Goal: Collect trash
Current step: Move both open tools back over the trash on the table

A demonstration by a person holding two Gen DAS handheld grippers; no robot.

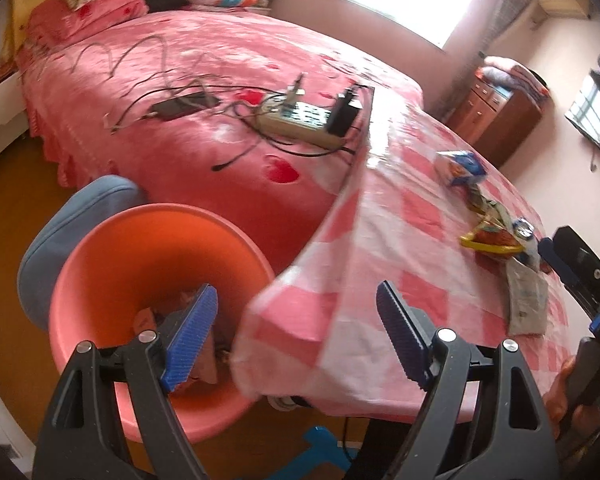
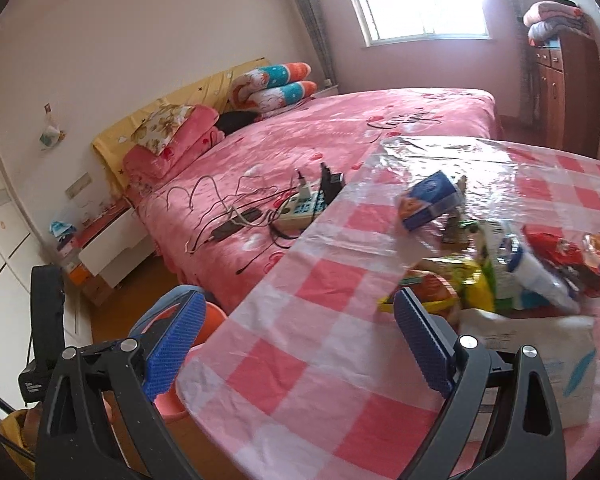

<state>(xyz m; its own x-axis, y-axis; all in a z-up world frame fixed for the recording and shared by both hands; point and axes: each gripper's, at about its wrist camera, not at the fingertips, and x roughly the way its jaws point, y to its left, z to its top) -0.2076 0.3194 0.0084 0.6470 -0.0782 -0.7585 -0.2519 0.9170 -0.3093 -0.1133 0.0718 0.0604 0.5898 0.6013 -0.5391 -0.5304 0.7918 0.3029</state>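
An orange-pink bin [image 1: 140, 264] stands on the floor beside the table, with some wrappers lying in its bottom. My left gripper [image 1: 296, 336] hangs open over the bin's rim and the table's corner, nothing between its fingers. On the pink checked tablecloth [image 1: 380, 240] lie a blue-and-white box [image 1: 458, 166], a yellow and red wrapper [image 1: 492, 238] and a white bag [image 1: 526, 300]. My right gripper [image 2: 298, 346] is open above the cloth, empty. Just to its right is the trash pile: the blue box [image 2: 432, 200], yellow wrappers [image 2: 474, 284], a red wrapper [image 2: 556, 256] and the white bag [image 2: 540, 356].
A bed with a pink cover [image 1: 180, 140] lies behind the table, carrying a power strip [image 1: 300, 120] and tangled cables. A blue padded seat [image 1: 60, 232] stands against the bin. A wooden cabinet [image 2: 560, 88] is near the window. A hand [image 1: 568, 396] holds the right gripper at the edge.
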